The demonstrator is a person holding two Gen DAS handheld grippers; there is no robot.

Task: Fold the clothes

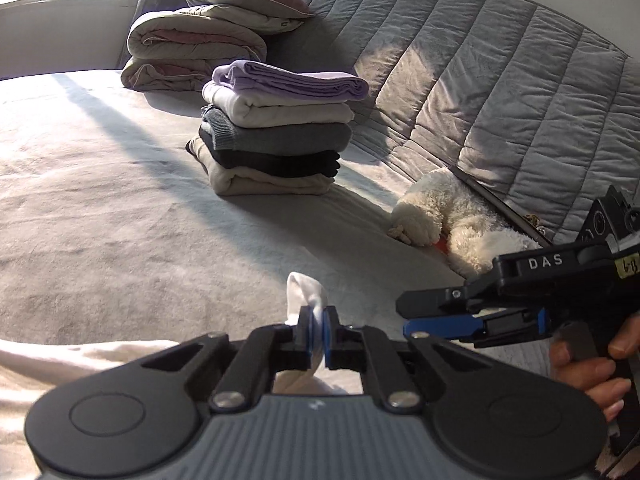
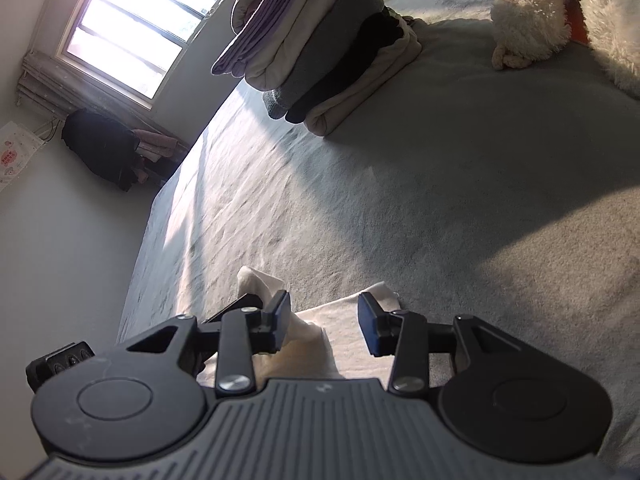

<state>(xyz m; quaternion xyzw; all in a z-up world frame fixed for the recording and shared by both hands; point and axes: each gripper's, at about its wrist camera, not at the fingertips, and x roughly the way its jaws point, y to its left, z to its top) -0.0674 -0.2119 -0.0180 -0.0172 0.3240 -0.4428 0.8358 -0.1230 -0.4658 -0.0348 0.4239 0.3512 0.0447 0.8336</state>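
- While the left gripper (image 1: 319, 330) is clamped on only a small bunched tuft of the thin white cloth garment (image 1: 306, 292), the biggest risk, as I judge it, is that the fabric slides out from between the blue pads if it is lifted or pulled hard; so little cloth is caught that the garment's weight could drag it free.
- Because the right gripper (image 2: 326, 322) hangs with its fingers apart and nothing between them, over the garment's edge (image 2: 344, 332), a close there could catch one layer only, or the pale fleecy bed cover (image 2: 440, 208) with it, and the fold would come out crooked.
- Since the two grippers sit close together, with the right one just beside the left in the left wrist view (image 1: 452, 316), they could knock one another and shake the hold loose.
- As for the neat stack of folded clothes (image 1: 276, 128), lilac on top, then cream, grey, black and beige, it stands well apart up the bed, so a swung sleeve is unlikely to reach it; the white fluffy plush toy (image 1: 448, 220) against the grey quilted headboard (image 1: 500, 80) lies nearer.
- Looking at the garment itself, it is white or cream, soft and limp, lying low on the near part of the bed under both grippers, with one peak pinched upward; its full shape is hidden.
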